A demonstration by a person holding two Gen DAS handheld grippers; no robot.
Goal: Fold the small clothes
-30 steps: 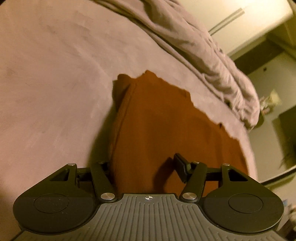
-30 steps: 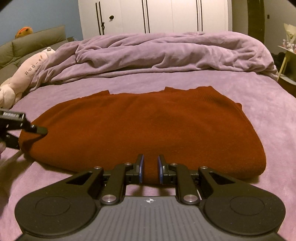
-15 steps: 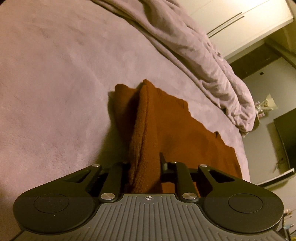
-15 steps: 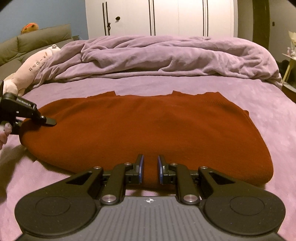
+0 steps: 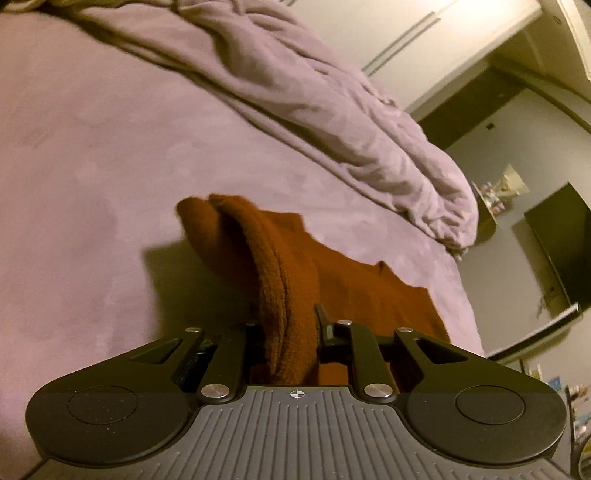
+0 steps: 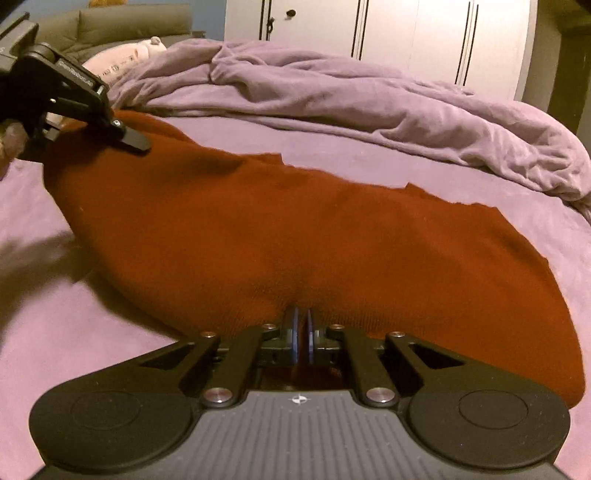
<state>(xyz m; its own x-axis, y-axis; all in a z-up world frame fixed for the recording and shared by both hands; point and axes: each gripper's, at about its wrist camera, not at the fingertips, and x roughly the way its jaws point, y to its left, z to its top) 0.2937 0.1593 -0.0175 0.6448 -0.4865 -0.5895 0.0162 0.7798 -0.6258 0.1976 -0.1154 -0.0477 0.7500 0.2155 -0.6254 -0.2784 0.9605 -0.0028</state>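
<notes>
A rust-red knit garment [image 6: 280, 229] lies on the purple bed [image 6: 44, 325], folded in half. My right gripper [image 6: 302, 328] is shut on its near edge at the middle. My left gripper [image 5: 287, 325] is shut on a thick folded bunch of the same garment [image 5: 273, 266] at its left end and holds that end raised off the bed. The left gripper also shows in the right wrist view [image 6: 110, 133] at the upper left, clamped on the raised corner.
A crumpled purple duvet [image 6: 369, 110] lies across the far side of the bed. A pink plush toy [image 6: 125, 55] and a sofa [image 6: 122, 26] are at the back left. White wardrobe doors [image 6: 406, 37] stand behind. A dark screen [image 5: 561, 236] is right of the bed.
Both grippers closed on the garment. The left gripper lifted its end upward, and the right gripper pinched the near edge, which now puckers.
</notes>
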